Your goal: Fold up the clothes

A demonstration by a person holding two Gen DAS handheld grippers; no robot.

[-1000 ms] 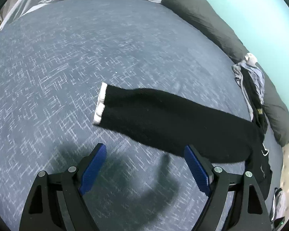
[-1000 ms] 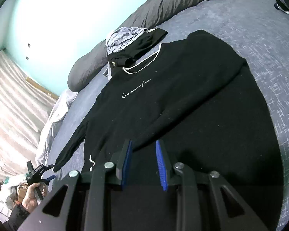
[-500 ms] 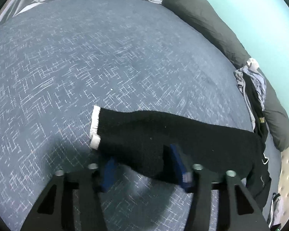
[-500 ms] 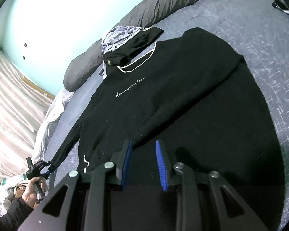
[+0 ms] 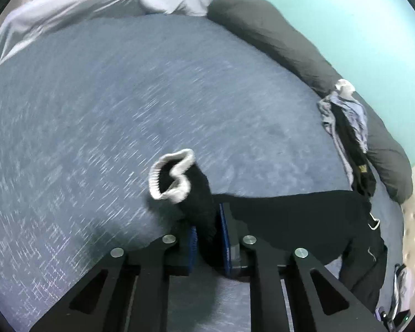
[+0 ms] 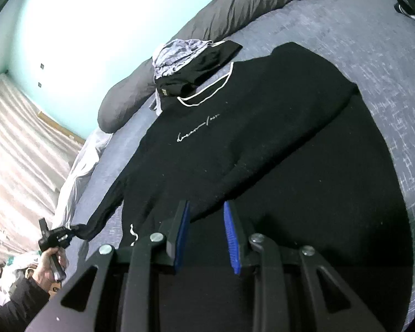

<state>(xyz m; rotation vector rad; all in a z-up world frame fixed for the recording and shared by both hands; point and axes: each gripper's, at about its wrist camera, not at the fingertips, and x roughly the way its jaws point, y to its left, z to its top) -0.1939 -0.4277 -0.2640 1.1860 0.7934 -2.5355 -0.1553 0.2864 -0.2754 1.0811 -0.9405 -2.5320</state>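
On the blue-grey speckled bedspread (image 5: 102,116) a black knit sweater with a white-trimmed neckline and small white script on the chest (image 6: 235,149) lies spread flat, its collar toward a small heap of pale lilac and black clothes (image 6: 191,58) against the long dark grey bolster pillow (image 5: 285,38). At the far left of the right wrist view a hand (image 6: 48,265) holds the left gripper (image 5: 209,238), whose blue-padded jaws have just been closing and now clamp the sweater's black sleeve (image 5: 290,215) near its white ribbed cuff (image 5: 171,177); the cuff stands up off the bed beyond the pads. Farther right, the right gripper (image 6: 206,238) sits low over the sweater's lower body, its blue pads a narrow gap apart with the dark cloth showing between them; whether they pinch it I cannot tell.
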